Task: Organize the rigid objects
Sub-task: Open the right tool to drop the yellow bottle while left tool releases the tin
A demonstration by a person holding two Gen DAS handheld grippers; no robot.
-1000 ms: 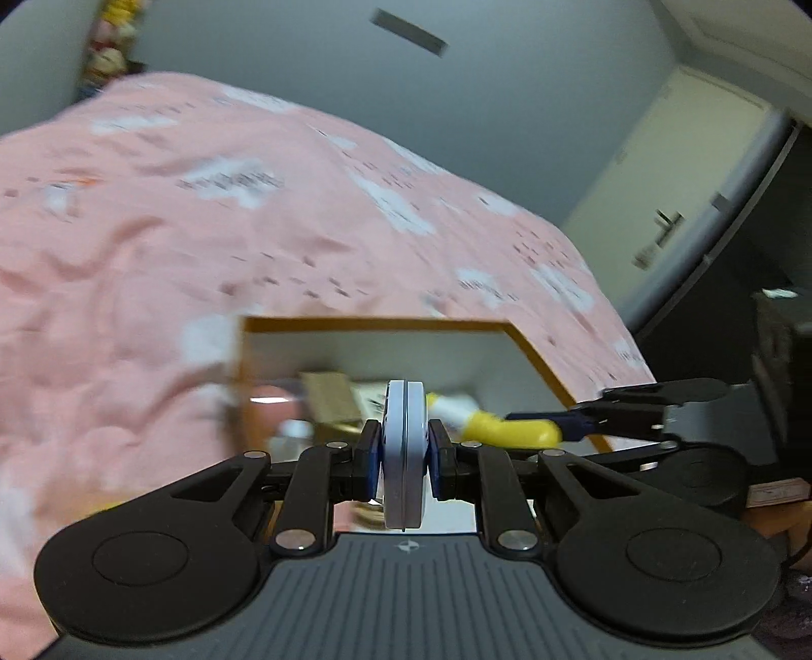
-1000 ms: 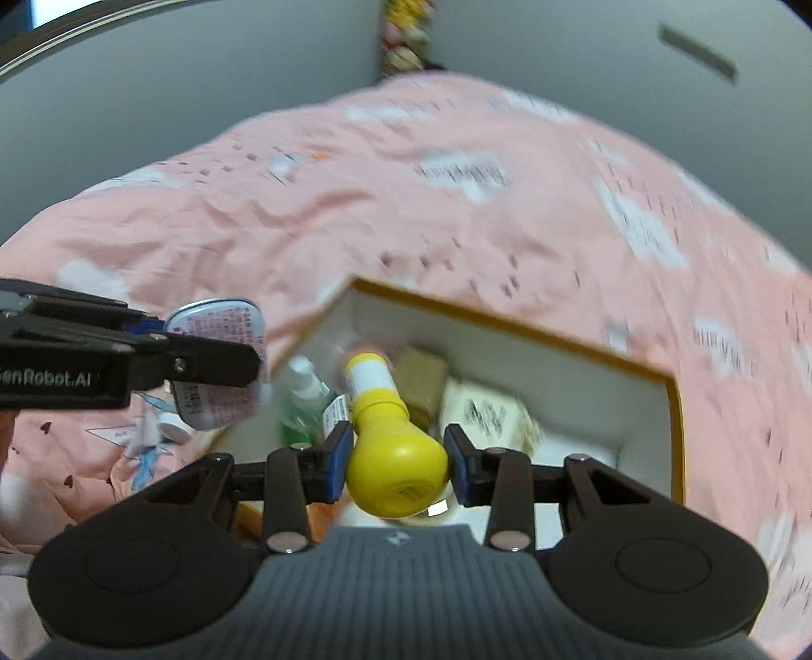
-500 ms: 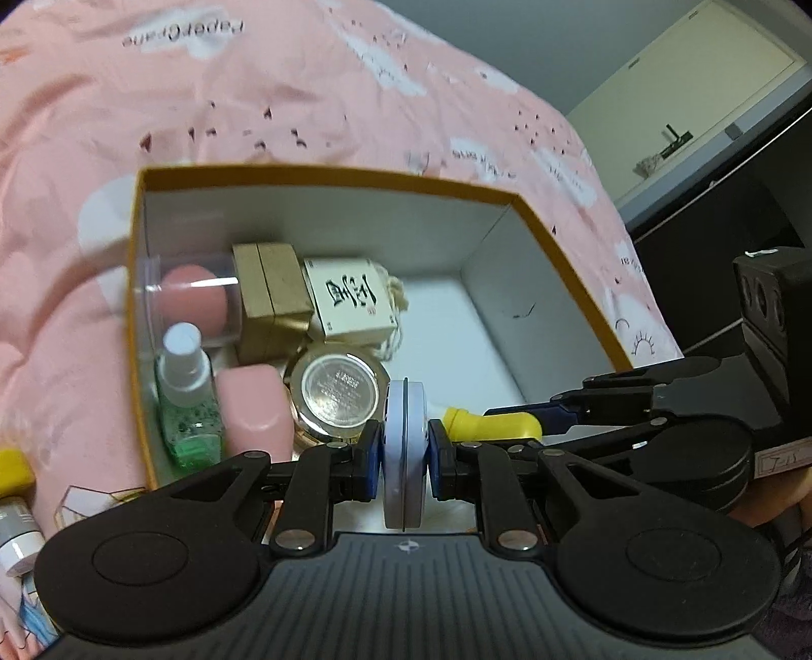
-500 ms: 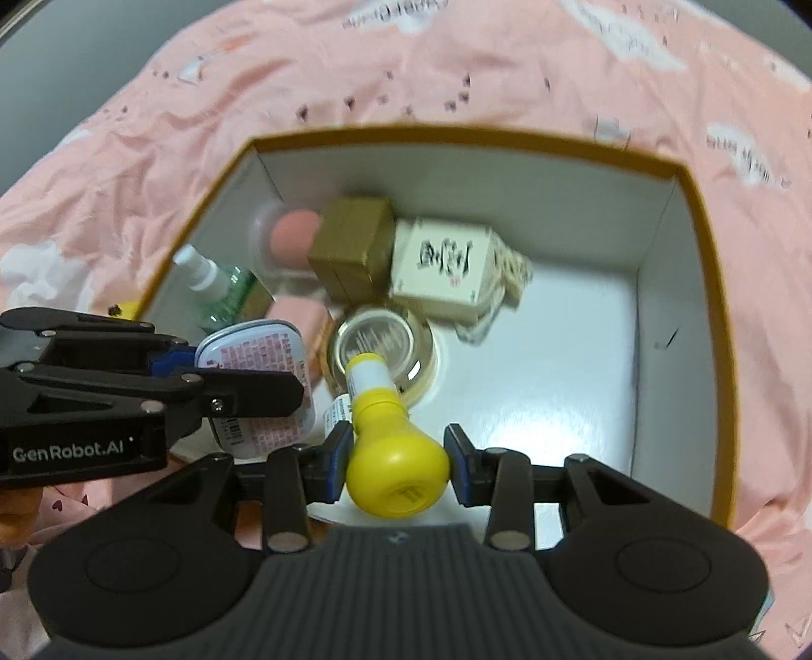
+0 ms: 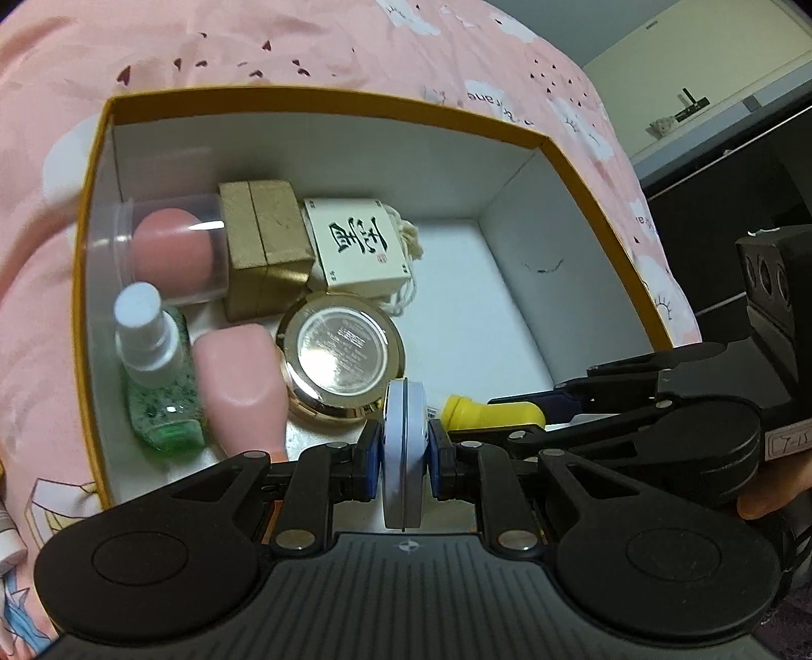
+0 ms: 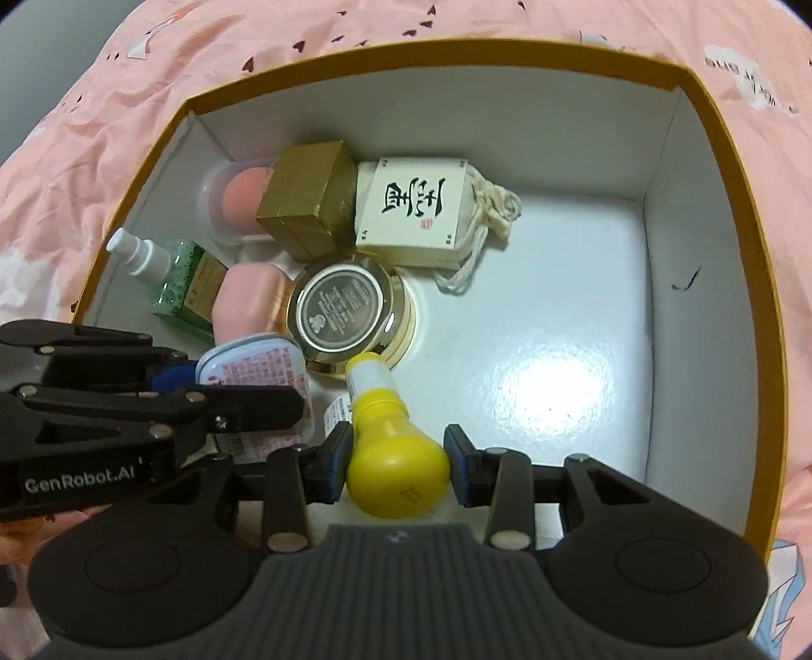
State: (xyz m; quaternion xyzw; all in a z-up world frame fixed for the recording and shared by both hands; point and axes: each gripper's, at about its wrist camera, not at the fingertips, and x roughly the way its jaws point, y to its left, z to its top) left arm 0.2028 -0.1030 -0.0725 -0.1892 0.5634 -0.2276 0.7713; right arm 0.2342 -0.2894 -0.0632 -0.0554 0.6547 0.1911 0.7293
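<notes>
The left hand-held gripper [image 5: 404,459] was clamped edge-on upon a flat white tin [image 5: 403,447], its blue pads pressed against the two broad faces with almost no gap to spare; from the right wrist view the same tin [image 6: 254,370] showed a pink printed label and sat low over the near left part of the box. The right hand-held gripper [image 6: 398,459] stood partly apart and gripped the bulbous base of a yellow bottle [image 6: 393,452], both pads against its sides, the white neck pointing down toward the box floor. Both held things hung inside the open box [image 6: 710,213] — white within, mustard-rimmed — which rested on a bed under a pink patterned cover [image 5: 304,45]. The yellow bottle's white cap lay just beside, perhaps touching, the gold round compact [image 6: 350,315]; the angle did not settle that. Along the left of the box lay a green spray bottle [image 5: 157,386], a pink tube [image 5: 238,386], a clear case with a pink sponge [image 5: 167,249], a gold carton [image 5: 264,249] and a cream box with black lettering [image 5: 360,249] with a cord beside it. The right half of the floor was bare and glossy. A fingertip [image 5: 761,502] showed behind the right tool in the left view.
</notes>
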